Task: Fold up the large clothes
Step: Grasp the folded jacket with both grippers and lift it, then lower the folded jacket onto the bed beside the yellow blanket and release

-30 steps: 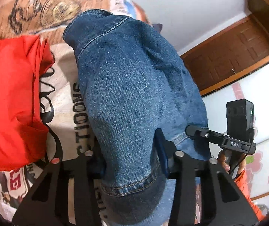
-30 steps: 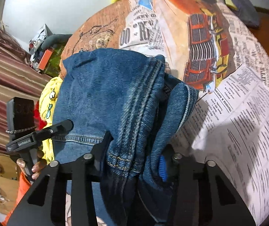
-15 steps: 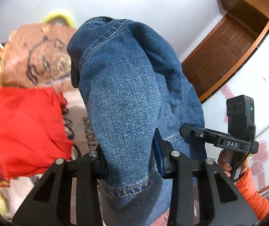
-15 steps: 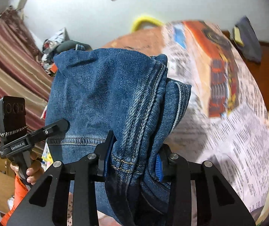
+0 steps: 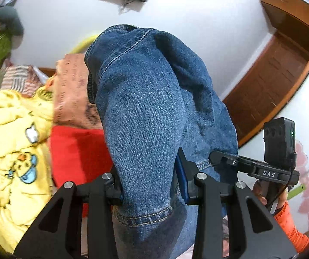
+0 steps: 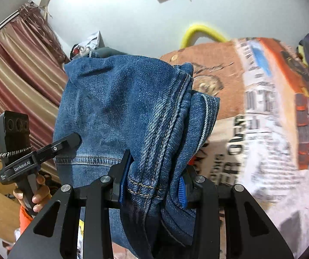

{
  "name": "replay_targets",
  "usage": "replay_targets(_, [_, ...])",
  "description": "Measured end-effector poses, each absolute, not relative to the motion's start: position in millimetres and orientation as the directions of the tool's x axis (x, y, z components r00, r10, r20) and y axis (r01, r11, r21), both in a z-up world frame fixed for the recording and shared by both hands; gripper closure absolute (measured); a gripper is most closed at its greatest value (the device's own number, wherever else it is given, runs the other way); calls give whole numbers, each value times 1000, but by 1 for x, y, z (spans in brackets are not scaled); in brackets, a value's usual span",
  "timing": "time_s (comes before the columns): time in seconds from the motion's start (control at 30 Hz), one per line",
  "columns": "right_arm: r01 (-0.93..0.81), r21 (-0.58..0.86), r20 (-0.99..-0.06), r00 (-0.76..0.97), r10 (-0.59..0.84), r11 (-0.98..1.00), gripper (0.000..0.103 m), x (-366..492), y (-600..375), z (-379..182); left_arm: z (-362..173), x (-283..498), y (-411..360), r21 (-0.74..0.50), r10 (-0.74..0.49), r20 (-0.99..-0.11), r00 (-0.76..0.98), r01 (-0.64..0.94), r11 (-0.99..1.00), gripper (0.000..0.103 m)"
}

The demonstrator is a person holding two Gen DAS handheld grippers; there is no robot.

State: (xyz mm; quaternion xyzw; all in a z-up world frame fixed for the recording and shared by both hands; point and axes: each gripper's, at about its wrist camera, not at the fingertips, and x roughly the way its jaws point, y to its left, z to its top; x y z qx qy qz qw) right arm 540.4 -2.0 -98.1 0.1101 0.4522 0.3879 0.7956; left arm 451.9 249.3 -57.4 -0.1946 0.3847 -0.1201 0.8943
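Observation:
Blue denim jeans (image 5: 150, 112) hang bunched between both grippers, lifted off the bed. My left gripper (image 5: 149, 183) is shut on a hemmed edge of the jeans. My right gripper (image 6: 152, 185) is shut on a thick seamed fold of the same jeans (image 6: 122, 108). Each view shows the other gripper beside the denim: the right one in the left wrist view (image 5: 262, 170), the left one in the right wrist view (image 6: 35, 155). The rest of the jeans hangs below, out of sight.
A bed with a newspaper-and-car print cover (image 6: 273, 118) lies ahead and to the right. A red garment (image 5: 76, 151) and a yellow cartoon garment (image 5: 14, 142) lie on it. A striped curtain (image 6: 14, 75), a white wall and a wooden door (image 5: 273, 75) surround the bed.
Both grippers have risen and tilted upward with the jeans; the bed has dropped lower in both views and more wall shows. The grips on the denim are unchanged.

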Motion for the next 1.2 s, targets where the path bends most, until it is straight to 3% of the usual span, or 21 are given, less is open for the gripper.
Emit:
replay_targets(0.2, [-473,562,-679,204,705,679,70,575,44,-158,-116,473,293,-474,-345,-699,626,-46,879,67])
replay_targets(0.4, [-372,545,-774,119,621,751,67,616,82,-251,-221,514,325,-456,-301,-802,516,-203,867,66])
replay_targets(0.47, [-381,533,-778,129,615,755,64,625,86,-268,-244,518,331,-432,-266,-814,516,-233,871,60])
replay_targets(0.63, [-448,481,-796,139,590,754,60,624,92,-262,-242,511,329,-403,-231,-808,542,-222,888,54])
replay_targets(0.8, [-500,401,-803,210,557,767,59,597,83,-231,-212,492,314,-257,-97,-831,547,-223,940,54])
replay_targets(1.0, [-581,255,-747,390,539,773,59,563,81,-196,-177,460,284,-86,18,-787,617,-139,987,54])
replay_targets(1.1, [-625,196,-732,419,537,755,55,551,92,-194,-166,442,264,-36,34,-758,651,-94,995,47])
replay_targets(1.2, [-652,154,-751,411,517,742,45,541,105,-208,-168,433,253,-9,45,-752,657,-79,997,36])
